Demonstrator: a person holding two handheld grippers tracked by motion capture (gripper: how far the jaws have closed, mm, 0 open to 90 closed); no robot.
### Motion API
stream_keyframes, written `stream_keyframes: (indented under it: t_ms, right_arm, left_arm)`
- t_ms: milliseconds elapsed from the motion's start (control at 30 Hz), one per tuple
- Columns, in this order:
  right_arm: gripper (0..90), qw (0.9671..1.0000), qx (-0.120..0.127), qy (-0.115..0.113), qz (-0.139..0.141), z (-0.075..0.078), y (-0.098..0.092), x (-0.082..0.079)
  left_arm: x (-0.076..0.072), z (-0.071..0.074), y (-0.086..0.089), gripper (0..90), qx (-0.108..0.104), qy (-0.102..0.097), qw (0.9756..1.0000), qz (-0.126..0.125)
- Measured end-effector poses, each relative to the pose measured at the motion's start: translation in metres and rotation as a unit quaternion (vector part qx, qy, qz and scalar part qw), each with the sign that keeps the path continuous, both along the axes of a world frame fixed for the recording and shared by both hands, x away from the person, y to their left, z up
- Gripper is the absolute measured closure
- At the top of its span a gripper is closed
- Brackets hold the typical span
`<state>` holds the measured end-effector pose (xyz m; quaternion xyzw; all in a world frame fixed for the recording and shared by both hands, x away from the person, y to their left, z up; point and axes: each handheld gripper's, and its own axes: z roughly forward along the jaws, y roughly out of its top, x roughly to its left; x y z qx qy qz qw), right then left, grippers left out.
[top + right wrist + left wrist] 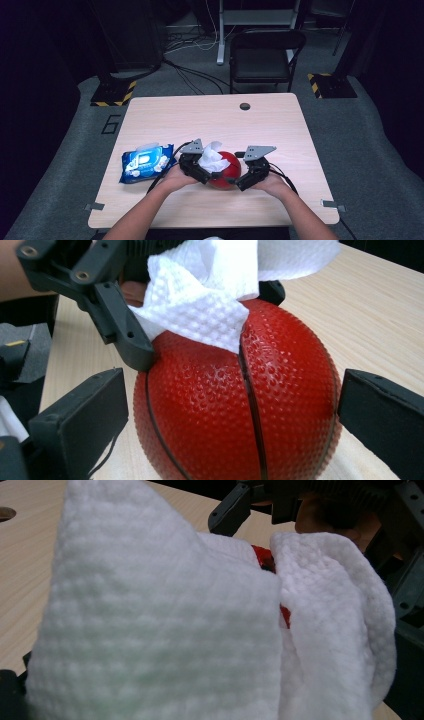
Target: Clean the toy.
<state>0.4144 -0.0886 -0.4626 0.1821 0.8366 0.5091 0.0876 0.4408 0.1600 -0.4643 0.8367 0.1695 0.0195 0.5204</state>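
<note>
The right hand-held gripper [235, 415] has its jaws spread wide to either side of the red ball [240, 405], one black pad at each flank with a sliver of gap showing, so it brackets the ball without pressing on it. The ball sits on the tabletop [280, 125] near the person's edge, between the two hands, with the blue wipes pack [145, 162] lying just to its left in the high view. The left hand-held gripper [202, 172] holds a white wipe [214, 159] bunched against the top and near side of the ball; its jaws seem clamped on the cloth, though in the left gripper view the wipe [160, 620] covers them and only a small patch of red peeks through the folds. The work appears to be wiping the ball while the other hand steadies it. The main risk is that the ball is round and unrestrained right now: a sideways rub from the wipe could roll it out from between the open jaws and toward the edge of the tabletop. If the right jaws close off-centre on the pebbled, curved surface, the ball could squirt forward. The loose corner of the wipe could also get caught between a pad and the ball.
</note>
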Motion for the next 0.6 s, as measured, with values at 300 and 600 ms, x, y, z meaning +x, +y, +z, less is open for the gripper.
stream_keyframes:
  t_ms: [300, 600]
  right_arm:
    - [0.0, 0.9998, 0.007, -0.012, 0.013, -0.0025, 0.0025, 0.0061]
    - [0.0, 0.9996, 0.007, -0.015, 0.023, -0.0042, 0.0051, 0.0107]
  left_arm:
    - [0.0002, 0.0005, 0.0, 0.0, 0.003, -0.001, 1.0, -0.003]
    - [0.0014, -0.0002, 0.0023, 0.0, 0.002, 0.006, 1.0, 0.001]
